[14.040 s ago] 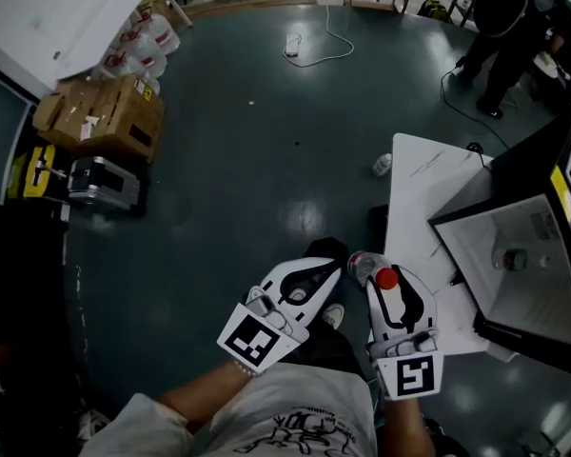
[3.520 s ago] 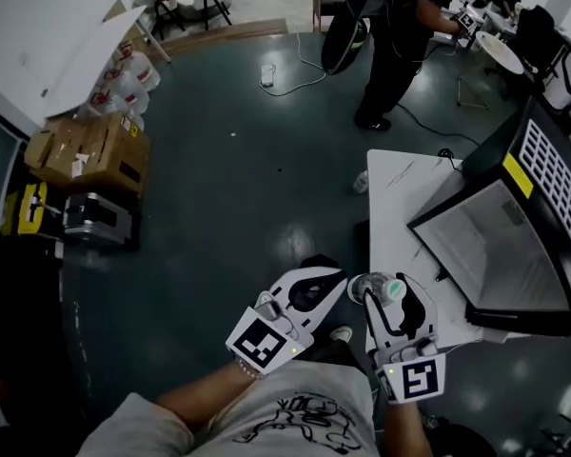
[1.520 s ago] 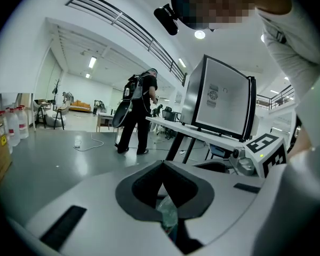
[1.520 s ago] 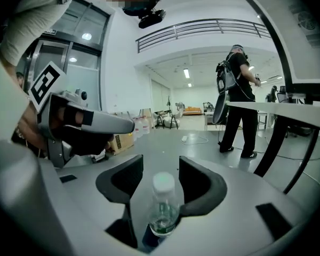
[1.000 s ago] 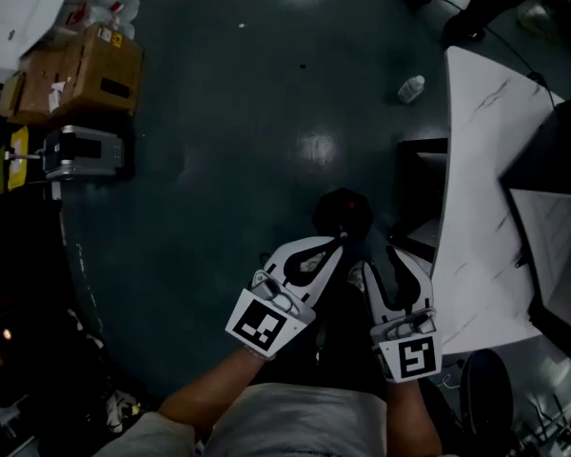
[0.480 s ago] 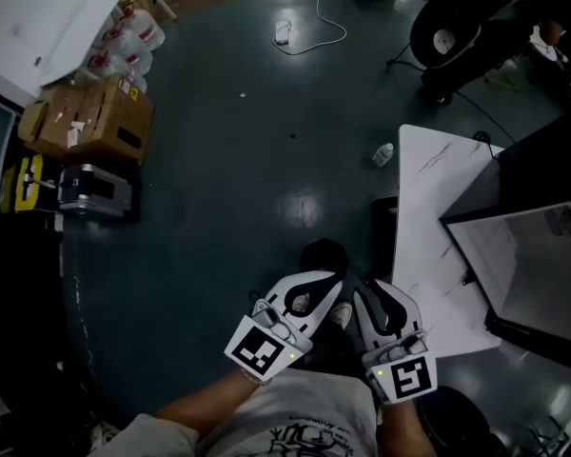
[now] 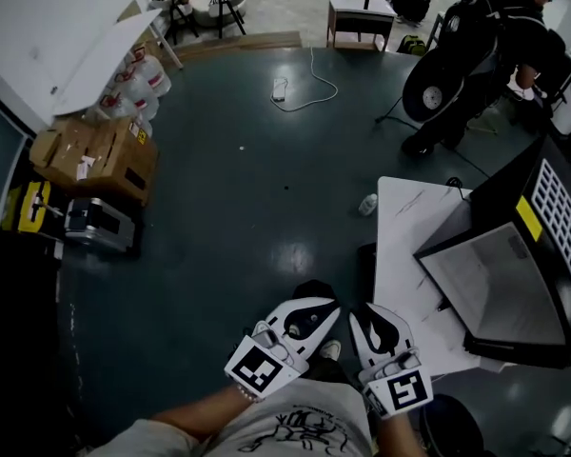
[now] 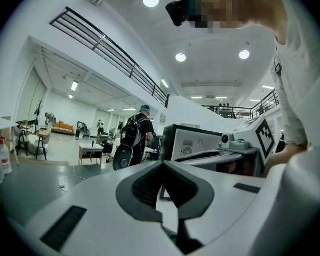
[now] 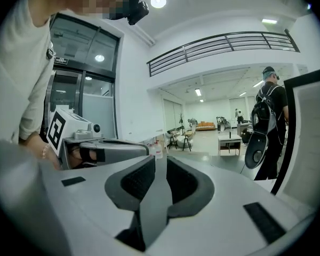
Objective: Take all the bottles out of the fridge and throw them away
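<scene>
My left gripper [image 7: 331, 304] [image 8: 161, 163] and right gripper [image 7: 364, 308] [image 9: 160, 161] are held side by side low in the head view, both with nothing in them. The left one's fingertips meet. The right one's jaws have just been closing and stand a narrow gap apart, with only floor showing through. The black fridge [image 7: 500, 341] [image 8: 194, 143] stands at the right with its door [image 7: 552, 222] swung open; I see no bottle in its pale inside. One small clear bottle [image 7: 366, 204] lies on the floor beside the white table [image 7: 404, 246].
A dark round thing [image 7: 312, 289] sits on the floor just beyond the gripper tips. Cardboard boxes [image 7: 100, 150] and a black-and-yellow case [image 7: 86, 222] line the left. A person with a backpack [image 7: 476, 46] stands at the back right, near a cable [image 7: 305, 79].
The right gripper held a bottle earlier and is now empty, its jaws narrower. Both grippers have risen, and the view has lifted from the floor to the room.
</scene>
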Demonstrator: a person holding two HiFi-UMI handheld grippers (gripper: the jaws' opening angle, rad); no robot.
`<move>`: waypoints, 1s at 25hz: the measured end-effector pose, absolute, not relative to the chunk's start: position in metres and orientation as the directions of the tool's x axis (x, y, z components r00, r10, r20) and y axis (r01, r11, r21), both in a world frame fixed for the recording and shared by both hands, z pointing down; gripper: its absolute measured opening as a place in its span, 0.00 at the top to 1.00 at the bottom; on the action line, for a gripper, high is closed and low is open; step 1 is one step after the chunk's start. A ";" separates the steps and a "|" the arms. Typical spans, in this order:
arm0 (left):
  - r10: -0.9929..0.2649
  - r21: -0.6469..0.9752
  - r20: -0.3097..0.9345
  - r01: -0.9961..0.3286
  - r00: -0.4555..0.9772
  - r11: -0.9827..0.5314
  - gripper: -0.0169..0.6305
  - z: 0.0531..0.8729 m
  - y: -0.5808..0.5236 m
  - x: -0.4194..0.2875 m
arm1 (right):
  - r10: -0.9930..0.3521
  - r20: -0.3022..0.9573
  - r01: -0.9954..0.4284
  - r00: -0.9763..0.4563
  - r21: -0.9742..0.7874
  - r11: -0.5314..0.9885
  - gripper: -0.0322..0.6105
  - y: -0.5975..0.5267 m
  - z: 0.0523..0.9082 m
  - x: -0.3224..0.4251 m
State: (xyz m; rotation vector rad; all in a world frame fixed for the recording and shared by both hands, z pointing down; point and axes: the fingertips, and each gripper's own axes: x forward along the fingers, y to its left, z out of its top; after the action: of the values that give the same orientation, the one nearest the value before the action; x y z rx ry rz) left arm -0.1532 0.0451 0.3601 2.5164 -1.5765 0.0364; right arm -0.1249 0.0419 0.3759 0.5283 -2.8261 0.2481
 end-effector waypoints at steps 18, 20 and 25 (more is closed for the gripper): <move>-0.882 0.093 0.053 -0.881 0.469 -0.463 0.95 0.284 0.064 -0.114 | -0.343 0.211 -0.368 -0.915 -0.091 0.925 0.87 0.061 0.288 -0.096; -0.880 0.087 0.053 -0.880 0.472 -0.466 0.95 0.281 0.064 -0.110 | -0.352 0.204 -0.375 -0.914 -0.086 0.923 0.89 0.061 0.283 -0.092; -0.878 0.086 0.045 -0.878 0.476 -0.472 0.95 0.275 0.064 -0.107 | -0.358 0.197 -0.378 -0.913 -0.071 0.923 0.90 0.059 0.276 -0.088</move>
State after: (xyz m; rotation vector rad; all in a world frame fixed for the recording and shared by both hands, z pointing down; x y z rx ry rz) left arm -0.1068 0.0637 0.2747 2.6146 -1.5599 -0.0075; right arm -0.0882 0.0593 0.2760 0.5605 -2.9023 0.1598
